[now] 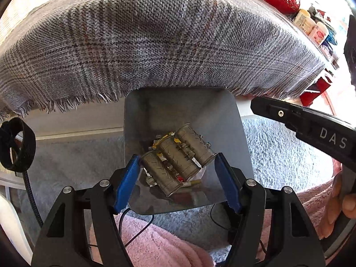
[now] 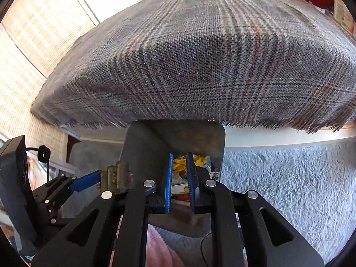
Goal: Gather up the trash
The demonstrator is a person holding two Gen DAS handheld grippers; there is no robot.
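Trash [image 1: 178,155] is seen inside a grey metal bin [image 1: 235,133] that stands on pale shaggy carpet [image 1: 278,155], just below the fringed edge of a grey plaid cloth [image 1: 155,44] draped over the worktop [image 1: 77,124]. Yellow scraps, a red-and-white wrapper and other crumpled bits are piled at the bin's bottom. A cluster of three brass-coloured cylinders [image 1: 178,158], joined side by side, is gripped by the left tongs [image 1: 178,166]: the blue pads [image 1: 128,182] are pressed on the outer cylinders at 9 and 3 o'clock, the jaws standing fairly wide, above the bin's mouth. In the right wrist view the same cluster [image 2: 115,175] is seen at 9 o'clock of the right tongs [image 2: 179,182], just outside the bin's near wall [image 2: 144,155]. The right tongs are nearly closed, with only a narrow slit between the blue pads [image 2: 169,182]; nothing is seen held between them, and they are pointed down into the bin over the yellow scraps [image 2: 178,162]. Pink fleece [image 1: 160,244] lies at 6 o'clock. A red basket [image 1: 280,0] stands at 1 o'clock, beyond the cloth.
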